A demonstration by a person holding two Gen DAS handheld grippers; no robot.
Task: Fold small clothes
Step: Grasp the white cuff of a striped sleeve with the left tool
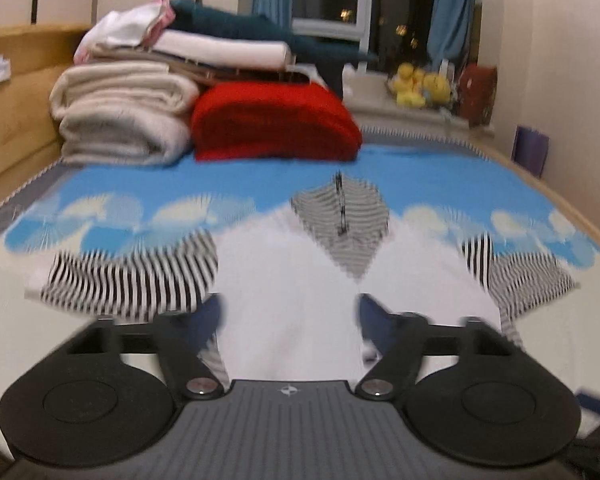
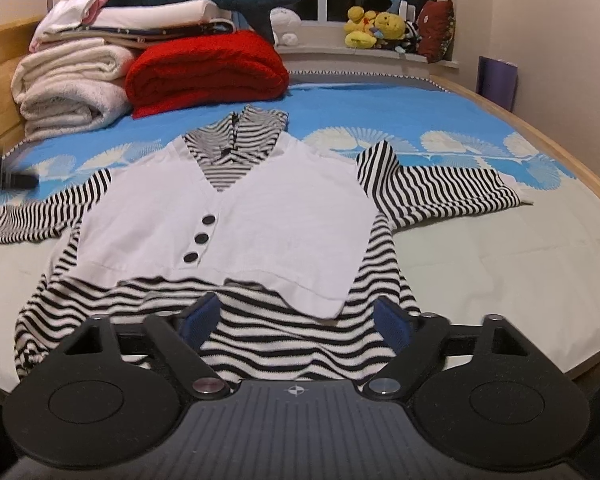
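A: How are the fingers set?
B: The right gripper (image 2: 296, 316) is spread over the hem of the striped top (image 2: 260, 216), nothing pinched; the left gripper (image 1: 290, 316) is spread too, empty.
A: And the garment's lie?
B: It is laid flat on the bed (image 2: 480, 264), its long axis stretched away from the fingers, collar farthest.
A: Counts?
B: One garment, two sleeves, three buttons (image 2: 201, 237); folded blankets (image 2: 204, 68) are stacked beyond.

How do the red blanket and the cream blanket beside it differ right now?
The red blanket is bright red with nothing on top; the cream blanket is off-white and carries a pile of folded linens. The red one lies nearer the bed's middle, the cream against the wooden side. Both are folded.
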